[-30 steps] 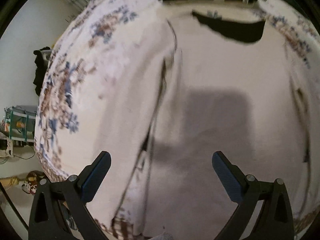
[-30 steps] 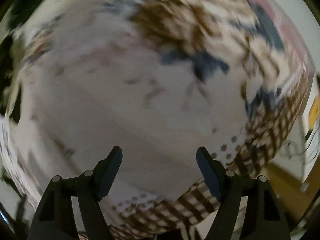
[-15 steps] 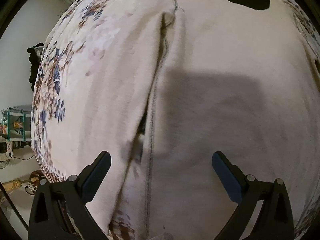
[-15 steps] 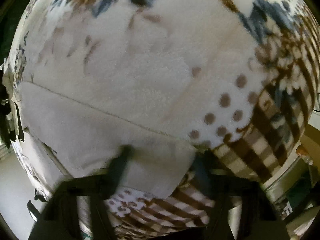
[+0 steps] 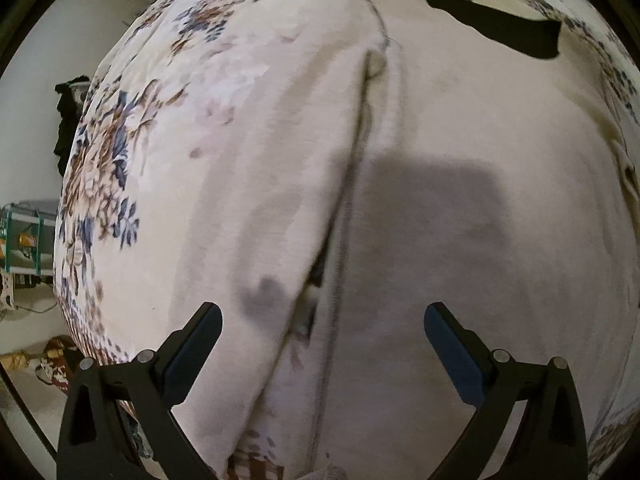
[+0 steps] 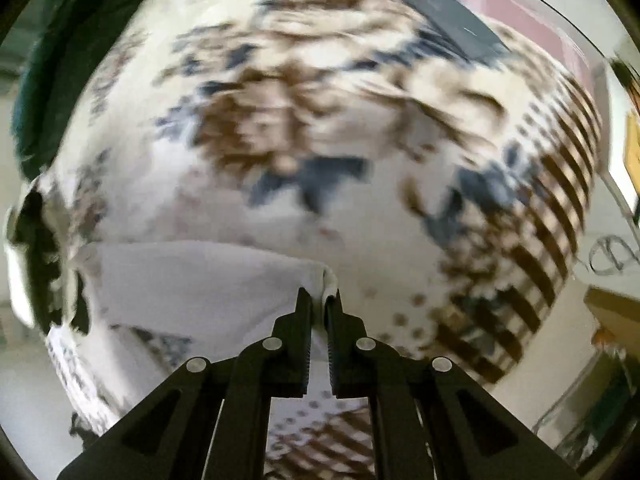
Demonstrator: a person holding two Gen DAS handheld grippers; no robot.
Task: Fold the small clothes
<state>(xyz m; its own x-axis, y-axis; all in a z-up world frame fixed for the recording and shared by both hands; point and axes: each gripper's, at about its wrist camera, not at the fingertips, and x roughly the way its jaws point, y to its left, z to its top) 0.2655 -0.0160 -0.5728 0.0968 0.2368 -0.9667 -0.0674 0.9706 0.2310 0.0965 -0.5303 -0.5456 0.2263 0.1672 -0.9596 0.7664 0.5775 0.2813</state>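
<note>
Item 1, cream garment (image 5: 460, 208): I see it spread flat on the floral blanket (image 5: 168, 128), filling most of the left wrist view. A stitched seam (image 5: 340, 240) runs lengthwise down its left side, with a fold of the same cloth lying alongside it. A black band (image 5: 500, 28) lies at the garment's far edge.

Item 2, left claw (image 5: 322, 330): I have it hovering over the garment with its jaws wide apart, nothing between them; the seam passes between the fingertips. Its shadow falls on the cloth ahead.

Item 3, right claw (image 6: 319, 298): jaws pressed together on a corner of the garment (image 6: 192, 280), a small bunch of cloth pinched at the tips. The gripped edge lies over the blanket (image 6: 280, 128), whose blue and brown flowers and brown checked border are blurred here.

Item 4, surroundings: a teal rack (image 5: 24, 236) by the wall at far left of the left wrist view.
</note>
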